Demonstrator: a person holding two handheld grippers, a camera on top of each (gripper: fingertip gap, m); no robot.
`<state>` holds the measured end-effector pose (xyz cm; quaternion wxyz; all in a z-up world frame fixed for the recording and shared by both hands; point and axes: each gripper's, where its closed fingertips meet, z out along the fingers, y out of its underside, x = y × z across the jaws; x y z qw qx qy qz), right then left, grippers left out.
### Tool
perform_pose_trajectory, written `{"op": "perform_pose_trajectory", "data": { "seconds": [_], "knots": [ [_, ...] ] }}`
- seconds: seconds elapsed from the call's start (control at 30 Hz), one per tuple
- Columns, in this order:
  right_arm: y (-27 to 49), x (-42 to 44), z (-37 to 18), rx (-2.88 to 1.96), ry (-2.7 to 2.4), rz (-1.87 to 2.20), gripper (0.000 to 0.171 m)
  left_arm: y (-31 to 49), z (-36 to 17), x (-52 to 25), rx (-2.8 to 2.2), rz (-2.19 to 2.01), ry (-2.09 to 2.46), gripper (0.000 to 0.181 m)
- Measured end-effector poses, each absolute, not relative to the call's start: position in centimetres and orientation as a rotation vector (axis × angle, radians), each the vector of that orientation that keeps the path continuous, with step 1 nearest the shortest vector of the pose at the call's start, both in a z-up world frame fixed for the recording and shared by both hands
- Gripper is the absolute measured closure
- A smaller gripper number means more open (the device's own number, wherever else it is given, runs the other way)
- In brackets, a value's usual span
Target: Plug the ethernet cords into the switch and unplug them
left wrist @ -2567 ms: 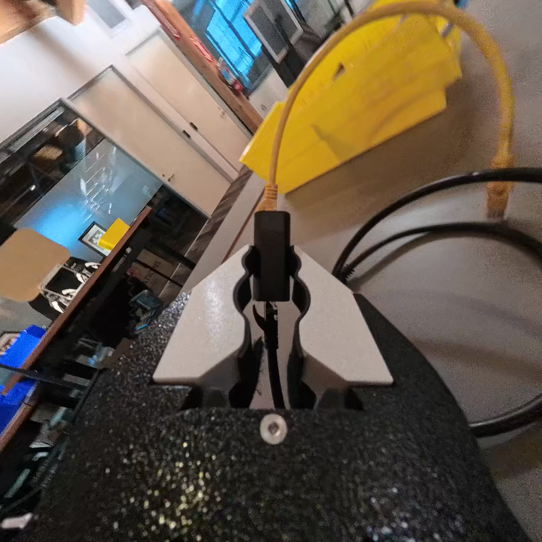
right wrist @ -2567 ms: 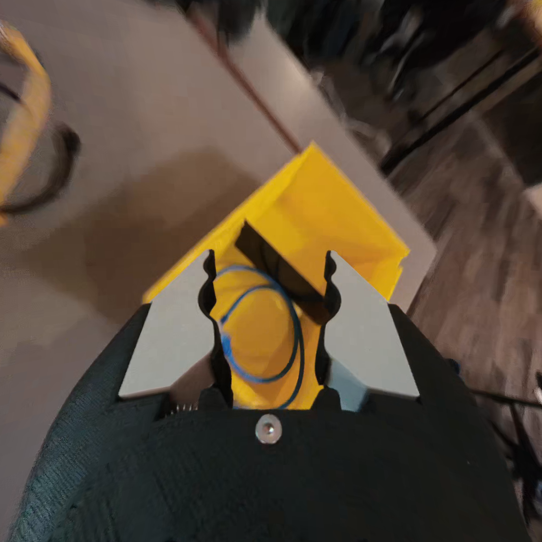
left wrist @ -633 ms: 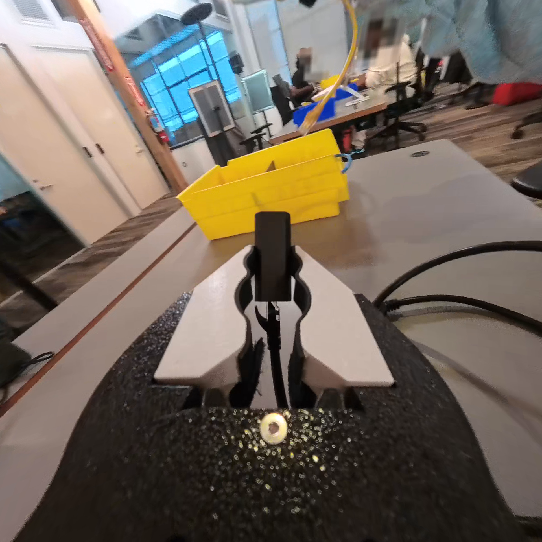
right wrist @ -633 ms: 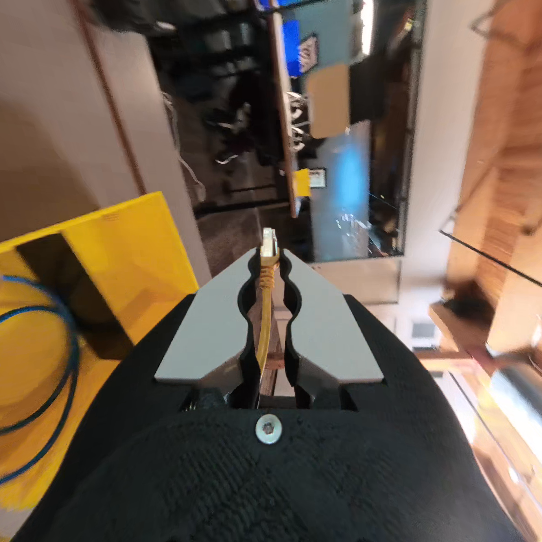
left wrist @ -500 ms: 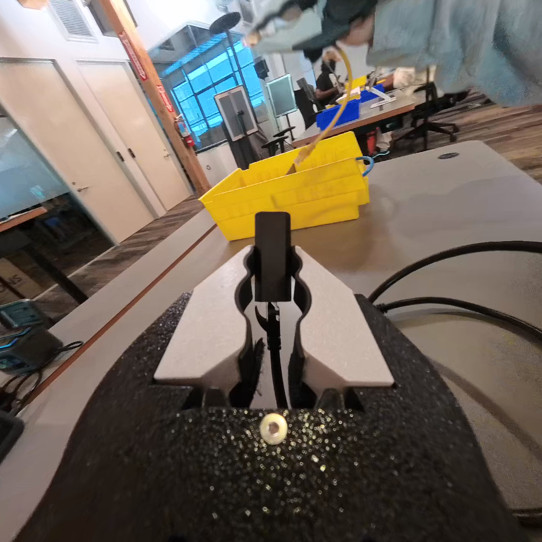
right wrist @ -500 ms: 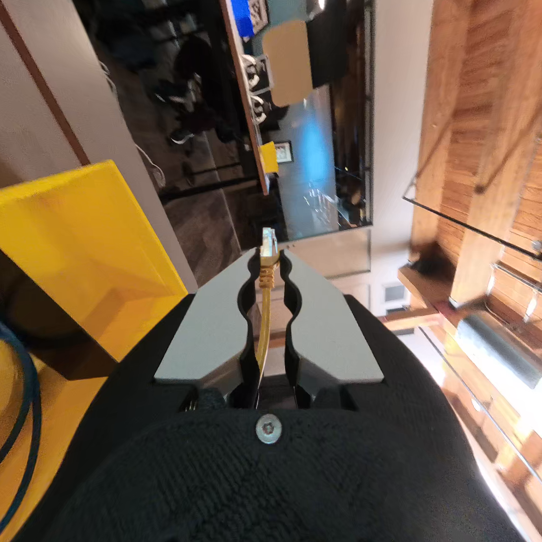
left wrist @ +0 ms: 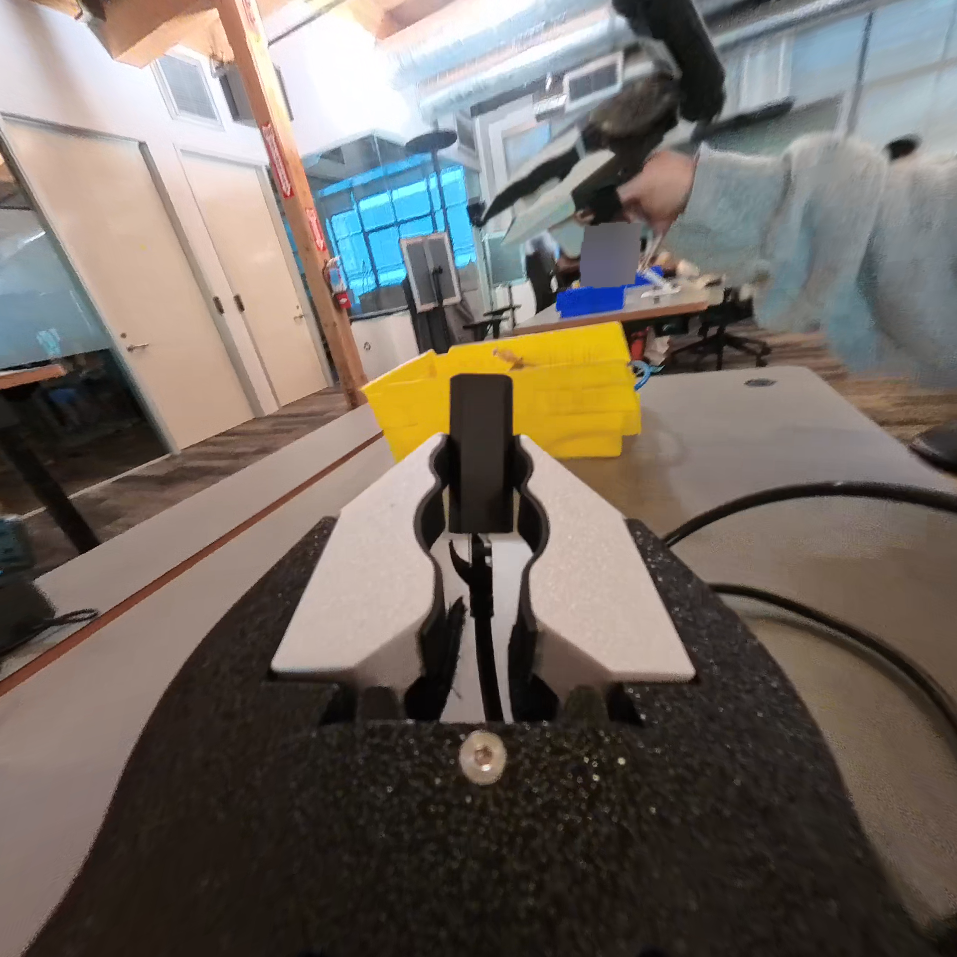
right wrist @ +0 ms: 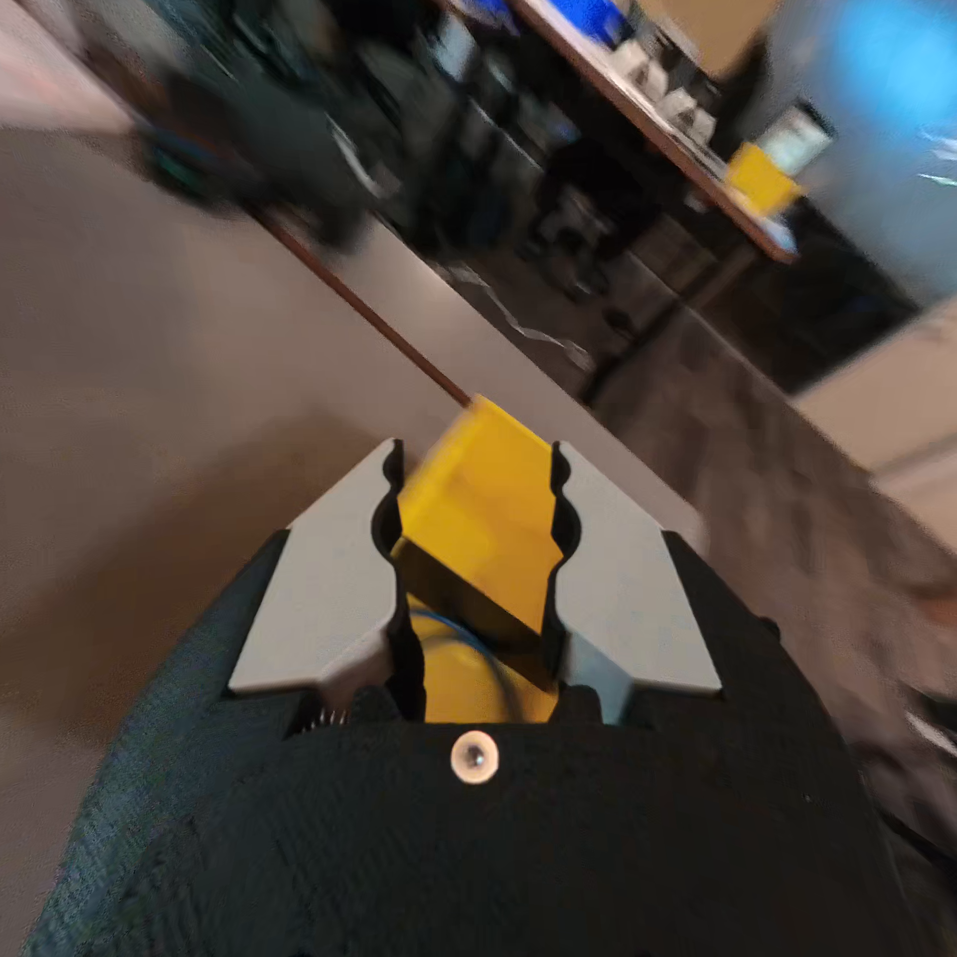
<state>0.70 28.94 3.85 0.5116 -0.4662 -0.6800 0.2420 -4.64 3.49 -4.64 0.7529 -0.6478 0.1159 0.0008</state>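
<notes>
My left gripper [left wrist: 481, 440] is shut on a small black switch [left wrist: 481, 414], held upright a little above the grey table [left wrist: 751, 435]. A black cable runs back from the switch between the fingers. My right gripper [right wrist: 476, 448] is open and empty, above the yellow bin [right wrist: 487, 497]. A blue ethernet cord [right wrist: 466, 634] lies coiled in the bin by a black divider [right wrist: 466, 585]. In the left wrist view the right gripper [left wrist: 512, 217] hangs high over the yellow bin [left wrist: 518, 409]. A yellow cord end [left wrist: 510, 357] pokes up inside it.
Black cables [left wrist: 777, 497] loop over the table to the right of my left gripper. A person's hand and light-blue sleeve [left wrist: 828, 248] hold the right gripper. Another table with a blue bin [left wrist: 590, 300] stands behind. The table's left edge [left wrist: 207, 544] runs beside a second desk. Left tips to right tips: about 30 centimetres.
My right gripper opened and let go of the yellow cord, which now rests in the yellow bin. It tilted down over the bin. My left gripper still holds the switch.
</notes>
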Motion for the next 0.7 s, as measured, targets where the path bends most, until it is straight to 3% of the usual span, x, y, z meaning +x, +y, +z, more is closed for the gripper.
{"op": "perform_pose_trajectory", "data": {
  "seconds": [0.1,0.2,0.27,0.37,0.47,0.6,0.63,0.7],
  "knots": [
    [15.7,0.3,2.4,-1.056,-1.811,1.135,0.118,2.5,-2.2,-2.9,-1.281,-0.156,0.264,0.16],
    [6.1,0.5,-0.9,-0.951,-1.945,1.466,0.116,0.9,0.4,-0.3,-1.109,-0.397,0.301,0.161],
    [1.9,0.7,-1.7,-0.88,-1.942,1.656,0.117,0.0,1.5,0.6,-1.021,-0.526,0.297,0.161],
    [-0.5,1.0,-0.9,-0.73,-1.834,1.789,0.133,0.0,1.3,1.1,-1.01,-0.567,0.307,0.161],
    [-0.4,0.8,-0.8,-0.714,-1.811,1.768,0.15,0.1,1.2,1.7,-1.017,-0.624,0.321,0.161],
    [0.9,0.8,-1.9,-0.73,-1.989,1.583,0.151,1.4,-0.5,1.7,-1.161,-0.649,0.308,0.159],
    [1.7,0.7,-2.6,-0.715,-2.064,1.431,0.151,2.2,-1.5,1.5,-1.244,-0.61,0.306,0.155],
    [4.4,0.4,-4.0,-0.665,-2.202,1.011,0.151,3.3,-3.4,0.9,-1.405,-0.462,0.33,0.13]
  ]
}}
